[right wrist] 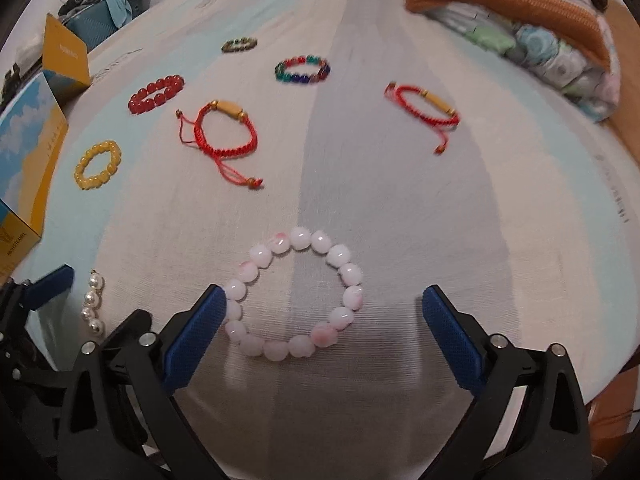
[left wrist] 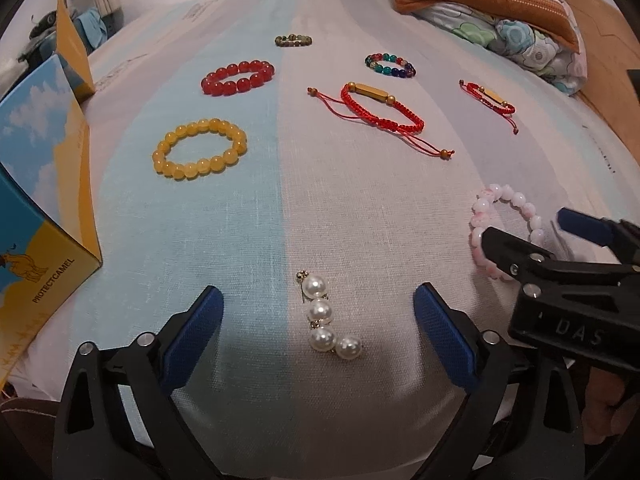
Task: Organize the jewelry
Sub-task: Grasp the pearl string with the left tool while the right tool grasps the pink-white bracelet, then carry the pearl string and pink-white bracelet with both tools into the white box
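The yellow-and-blue box [left wrist: 48, 216] left of the yellow bead bracelet [left wrist: 200, 154] reads "PROTECTCAMEL" along its lower edge. The right gripper [left wrist: 524, 228] body bears raised letters "DAS".

Pink-and-white marbled bead bracelet [left wrist: 505, 229] is partly covered by the right hand-held gripper [left wrist: 524, 229] in the left wrist cam. Blue-and-yellow cardboard box w/ camel print [left wrist: 44, 200] is cut off at the left edge. Right wrist cam is blurry toward the back, so the small olive-brown bead bracelet [right wrist: 239, 44] and the folded floral quilt [right wrist: 560, 56] are smeared, can't make out details.
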{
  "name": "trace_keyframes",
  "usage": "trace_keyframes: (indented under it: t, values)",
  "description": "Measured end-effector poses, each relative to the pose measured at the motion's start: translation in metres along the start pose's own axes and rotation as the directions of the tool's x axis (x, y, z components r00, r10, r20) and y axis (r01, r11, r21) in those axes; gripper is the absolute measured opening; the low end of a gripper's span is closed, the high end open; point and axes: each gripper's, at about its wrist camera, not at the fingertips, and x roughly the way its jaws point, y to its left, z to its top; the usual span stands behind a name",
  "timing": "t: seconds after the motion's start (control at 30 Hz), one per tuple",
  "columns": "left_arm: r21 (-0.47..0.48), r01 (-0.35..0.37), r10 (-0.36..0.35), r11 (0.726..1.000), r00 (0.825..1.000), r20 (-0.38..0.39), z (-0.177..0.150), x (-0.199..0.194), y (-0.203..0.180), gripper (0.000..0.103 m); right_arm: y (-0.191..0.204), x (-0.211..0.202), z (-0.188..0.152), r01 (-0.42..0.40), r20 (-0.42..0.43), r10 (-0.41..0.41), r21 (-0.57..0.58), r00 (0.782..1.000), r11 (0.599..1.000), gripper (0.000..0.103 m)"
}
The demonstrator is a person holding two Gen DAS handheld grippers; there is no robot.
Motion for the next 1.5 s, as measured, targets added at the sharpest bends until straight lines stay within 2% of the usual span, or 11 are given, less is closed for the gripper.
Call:
trace_keyframes:
  t: [0.03,0.17,0.2,0.27,0.3,0.37,0.43,0.5,0.73,1.07,1.5]
  values:
    - [0.001,0.001,-0.001,1.0,1.0,0.002,-0.001,-0.001,0.0,0.089,-0.001,0.003,0.0,-0.024,-0.017,0.024,0.005,1.0,1.0,0.079]
    - [0.009,0.009,-0.009,1.0,1.0,0.005,-0.001,-0.003,-0.001,0.079,0.001,0.008,-0.005,-0.019,-0.043,0.018,-0.013,0.999,1.0,0.065]
    - [0.008,0.005,-0.005,1.0,1.0,0.007,-0.001,-0.003,-0.001,0.072,0.0,0.008,-0.005,-0.022,-0.041,0.022,-0.014,0.999,1.0,0.062]
    - [0.002,0.007,-0.007,1.0,1.0,0.008,-0.001,-0.004,0.001,0.065,-0.002,0.007,-0.006,-0.025,-0.044,0.025,-0.005,0.999,1.0,0.051]
    - [0.0,0.007,-0.007,1.0,1.0,0.009,-0.001,-0.004,0.001,0.058,-0.003,0.006,-0.006,-0.025,-0.045,0.025,-0.001,0.999,1.0,0.046]
    - [-0.002,0.009,-0.009,1.0,1.0,0.01,0.0,-0.006,0.002,0.045,-0.006,0.006,-0.005,-0.024,-0.042,0.024,0.006,0.999,1.0,0.03]
    - [-0.003,0.004,-0.003,1.0,1.0,0.013,0.0,-0.007,0.003,0.021,-0.006,0.005,-0.004,-0.016,-0.037,0.016,0.005,0.999,1.0,0.02]
    - [-0.022,0.025,-0.025,0.999,1.0,0.01,0.0,-0.007,0.007,0.011,-0.005,0.004,-0.004,-0.01,-0.029,0.01,-0.004,1.0,1.0,0.019]
    - [-0.055,0.097,-0.095,0.994,0.995,0.034,0.002,-0.014,0.01,0.01,-0.013,-0.009,0.001,-0.026,0.019,0.025,0.025,1.0,0.999,0.019]
    - [0.035,0.063,-0.065,0.997,0.996,0.062,0.003,-0.033,-0.009,0.01,-0.017,-0.029,0.006,-0.082,0.096,0.076,0.063,0.993,0.995,0.019]
    - [0.006,0.019,-0.019,1.0,0.999,0.039,0.011,-0.052,0.002,0.01,-0.029,-0.06,0.005,-0.088,0.14,0.074,0.1,0.987,0.991,0.019]
